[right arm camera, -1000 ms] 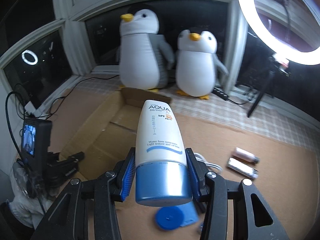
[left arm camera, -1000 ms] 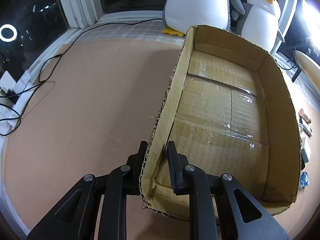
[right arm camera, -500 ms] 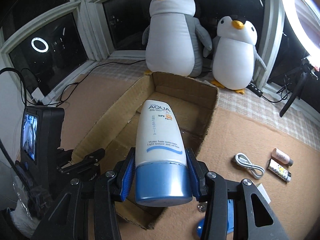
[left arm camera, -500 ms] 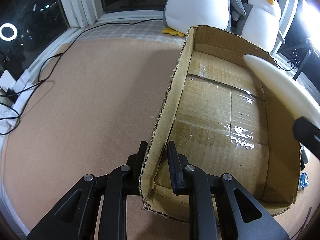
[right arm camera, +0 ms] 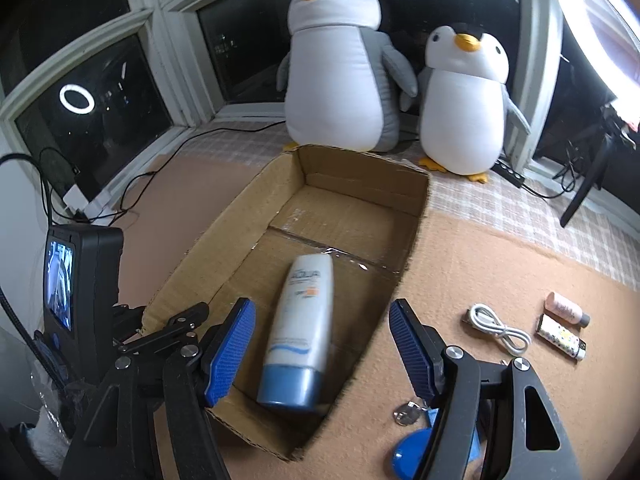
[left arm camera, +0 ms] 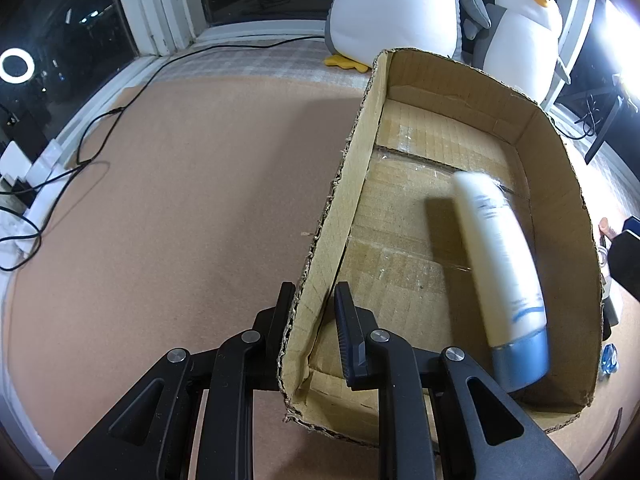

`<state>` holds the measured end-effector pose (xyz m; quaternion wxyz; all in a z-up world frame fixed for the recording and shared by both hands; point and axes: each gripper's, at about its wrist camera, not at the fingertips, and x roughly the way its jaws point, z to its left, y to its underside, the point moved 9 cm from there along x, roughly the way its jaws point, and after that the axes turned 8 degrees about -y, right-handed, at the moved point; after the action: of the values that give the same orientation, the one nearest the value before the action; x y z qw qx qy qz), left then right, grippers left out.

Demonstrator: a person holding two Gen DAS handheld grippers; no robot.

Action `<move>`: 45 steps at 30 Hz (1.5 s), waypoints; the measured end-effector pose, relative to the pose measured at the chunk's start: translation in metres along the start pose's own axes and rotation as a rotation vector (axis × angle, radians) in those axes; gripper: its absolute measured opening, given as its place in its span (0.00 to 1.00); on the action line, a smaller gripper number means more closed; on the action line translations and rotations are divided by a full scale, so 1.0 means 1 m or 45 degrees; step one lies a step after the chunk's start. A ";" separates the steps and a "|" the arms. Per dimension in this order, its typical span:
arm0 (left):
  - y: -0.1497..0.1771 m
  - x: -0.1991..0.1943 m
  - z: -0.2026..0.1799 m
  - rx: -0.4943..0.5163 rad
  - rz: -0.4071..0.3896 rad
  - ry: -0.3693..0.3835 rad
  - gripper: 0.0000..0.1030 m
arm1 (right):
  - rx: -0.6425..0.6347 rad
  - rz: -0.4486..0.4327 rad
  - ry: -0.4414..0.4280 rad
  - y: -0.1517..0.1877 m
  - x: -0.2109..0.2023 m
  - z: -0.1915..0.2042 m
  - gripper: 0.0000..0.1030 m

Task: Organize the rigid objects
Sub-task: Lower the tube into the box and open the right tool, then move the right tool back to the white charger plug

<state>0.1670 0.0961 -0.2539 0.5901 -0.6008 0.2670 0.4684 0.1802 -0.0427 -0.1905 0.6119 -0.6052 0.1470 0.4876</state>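
An open cardboard box sits on the tan mat. My left gripper is shut on the box's left wall near its front corner. A white sunscreen tube with a blue cap, blurred by motion, is inside the box with its cap toward me. My right gripper hovers above the box's near end; its jaws are opening, and the blue pads stand well clear of the tube on both sides.
Two plush penguins stand behind the box by the window. On the mat to the right lie a white cable, a small pink bottle, a patterned lighter, a blue round lid and a coin-like disc. Cables run along the left.
The right gripper carried the tube over the box, then let go of it; the tube now lies loose inside the box. The left gripper kept its grip on the box wall.
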 end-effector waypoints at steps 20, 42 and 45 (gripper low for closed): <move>-0.001 0.002 0.000 0.010 0.011 -0.015 0.18 | 0.088 0.022 0.143 0.056 -0.063 -0.112 0.64; 0.000 0.001 0.000 0.018 0.014 -0.061 0.18 | 0.027 0.212 0.173 0.090 -0.031 -0.161 0.49; 0.000 0.001 -0.001 0.018 0.014 -0.061 0.18 | 0.025 0.231 0.166 0.091 -0.025 -0.162 0.48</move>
<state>0.1673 0.0957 -0.2546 0.5980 -0.5838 0.2593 0.4841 0.1641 -0.2151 -0.2620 0.5605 -0.6137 0.2454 0.4991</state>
